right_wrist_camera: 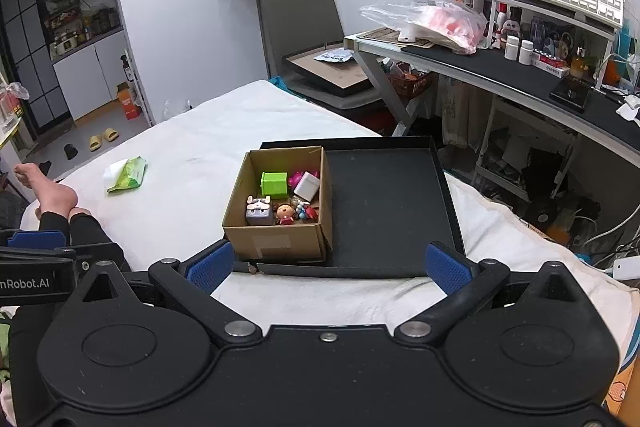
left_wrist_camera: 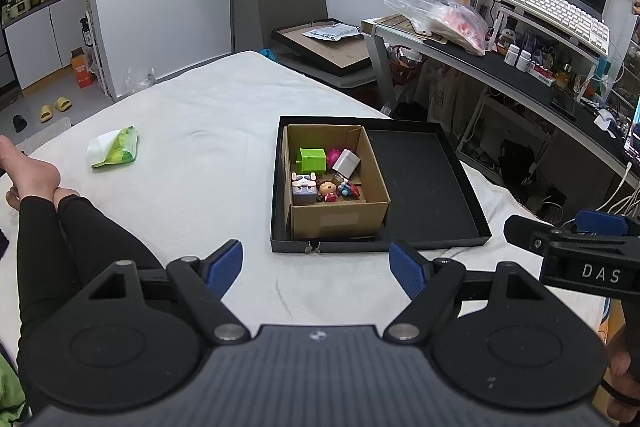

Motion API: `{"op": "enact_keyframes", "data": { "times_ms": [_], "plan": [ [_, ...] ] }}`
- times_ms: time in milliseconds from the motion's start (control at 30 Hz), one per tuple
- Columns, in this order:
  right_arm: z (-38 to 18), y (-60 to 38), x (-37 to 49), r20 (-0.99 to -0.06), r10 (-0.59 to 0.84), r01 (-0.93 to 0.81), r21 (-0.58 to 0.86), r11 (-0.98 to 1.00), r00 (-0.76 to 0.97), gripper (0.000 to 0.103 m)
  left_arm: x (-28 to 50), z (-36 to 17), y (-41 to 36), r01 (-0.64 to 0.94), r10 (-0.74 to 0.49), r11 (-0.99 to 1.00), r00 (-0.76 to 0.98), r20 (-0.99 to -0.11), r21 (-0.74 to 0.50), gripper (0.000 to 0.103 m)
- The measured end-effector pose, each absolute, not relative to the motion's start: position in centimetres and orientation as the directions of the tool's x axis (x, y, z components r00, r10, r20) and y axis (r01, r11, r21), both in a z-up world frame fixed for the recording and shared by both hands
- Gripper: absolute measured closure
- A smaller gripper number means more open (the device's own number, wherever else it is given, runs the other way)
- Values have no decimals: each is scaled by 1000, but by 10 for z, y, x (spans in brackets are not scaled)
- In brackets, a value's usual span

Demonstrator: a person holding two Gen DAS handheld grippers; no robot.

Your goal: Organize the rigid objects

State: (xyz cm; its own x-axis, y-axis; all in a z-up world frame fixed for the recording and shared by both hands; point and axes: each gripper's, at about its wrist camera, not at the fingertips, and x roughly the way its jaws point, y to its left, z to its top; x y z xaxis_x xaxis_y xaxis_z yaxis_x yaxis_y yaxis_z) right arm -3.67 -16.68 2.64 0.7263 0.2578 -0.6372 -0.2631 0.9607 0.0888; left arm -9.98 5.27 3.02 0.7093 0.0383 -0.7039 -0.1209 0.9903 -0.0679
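Both my tongs hang wide open, empty — left gripper (left_wrist_camera: 316,269), right gripper (right_wrist_camera: 328,267). Toys (right_wrist_camera: 280,199) sit in the cardboard box (right_wrist_camera: 276,243) at 12 o'clock, inside the black tray (right_wrist_camera: 392,211) — bare half probably for sorting.

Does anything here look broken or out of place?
Yes: the black tray's near rim is split, with a torn, pale notch below the cardboard box. The toys inside lie jumbled, the white block tilted. A green packet lies alone on the sheet.

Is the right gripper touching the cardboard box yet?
Apart. The left wrist view shows the right gripper off beside the tray, away from the box.
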Motion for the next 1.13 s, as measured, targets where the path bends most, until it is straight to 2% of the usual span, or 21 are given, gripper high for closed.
{"op": "enact_keyframes", "data": {
  "times_ms": [1133],
  "plan": [
    [21,-170,-35,-645,229,-238,75,968,729,0,-98,21,52,-112,28,991,686,-727,-67,24]
  ]
}}
